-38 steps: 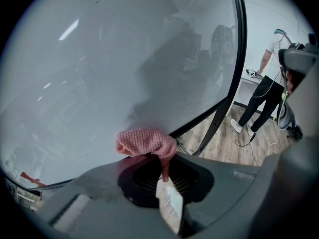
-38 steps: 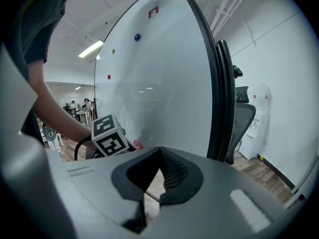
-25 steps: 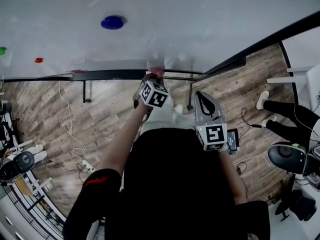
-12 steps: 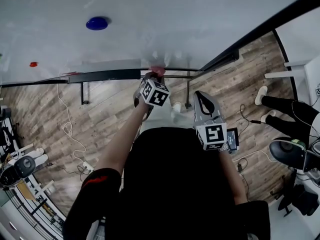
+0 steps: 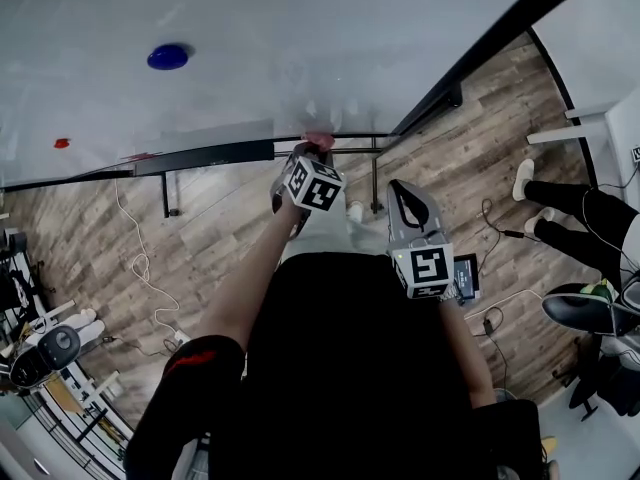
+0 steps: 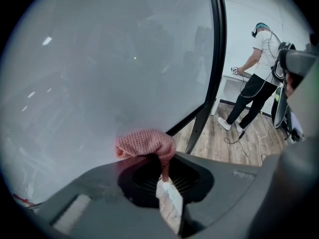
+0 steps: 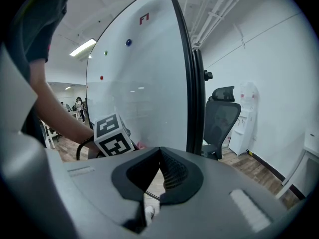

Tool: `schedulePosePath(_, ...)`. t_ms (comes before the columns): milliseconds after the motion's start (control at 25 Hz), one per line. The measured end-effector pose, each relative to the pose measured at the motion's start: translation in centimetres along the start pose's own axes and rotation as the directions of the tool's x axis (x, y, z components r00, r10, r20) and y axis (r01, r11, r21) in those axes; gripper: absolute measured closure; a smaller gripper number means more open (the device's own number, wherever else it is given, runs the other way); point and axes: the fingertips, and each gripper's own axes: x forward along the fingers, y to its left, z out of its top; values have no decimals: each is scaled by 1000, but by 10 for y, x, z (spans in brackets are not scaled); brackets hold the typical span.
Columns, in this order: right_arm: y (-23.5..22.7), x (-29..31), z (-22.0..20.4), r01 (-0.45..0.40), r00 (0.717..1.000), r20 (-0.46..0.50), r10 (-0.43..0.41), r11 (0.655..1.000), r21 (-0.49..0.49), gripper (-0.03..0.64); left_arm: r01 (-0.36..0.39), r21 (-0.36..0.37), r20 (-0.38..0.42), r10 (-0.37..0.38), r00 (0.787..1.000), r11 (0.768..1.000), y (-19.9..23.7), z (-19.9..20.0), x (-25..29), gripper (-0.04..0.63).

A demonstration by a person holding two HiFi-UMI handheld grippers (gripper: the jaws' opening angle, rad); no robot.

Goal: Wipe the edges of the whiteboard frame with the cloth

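pink and soft, the cloth (image 6: 145,143) is sitting pinched tight in the left gripper (image 5: 312,151) and pressing on the whiteboard (image 5: 300,48), near the black frame (image 6: 218,59) at its bottom right corner. it is looking light and floppy, so i think grabbing a bunched-up bit is working best. the right gripper (image 5: 402,196) is hanging back, jaws closed on nothing.

- We see a wood-plank floor (image 5: 90,228) running under the whole work area.
- We see a plain white wall (image 7: 259,68), with a black office chair (image 7: 222,118) near it.
- A ceiling light panel (image 7: 83,47) is lit.
- A person (image 6: 256,78) stands at a white desk (image 6: 230,86) by the far wall.
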Motion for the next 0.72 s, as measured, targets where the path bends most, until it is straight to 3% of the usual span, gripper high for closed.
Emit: schedulePosePath(720,-19,-14,-7,85,996,1,-85,996,27,615,60,83,1,-61,998,995,-30,18,14,561)
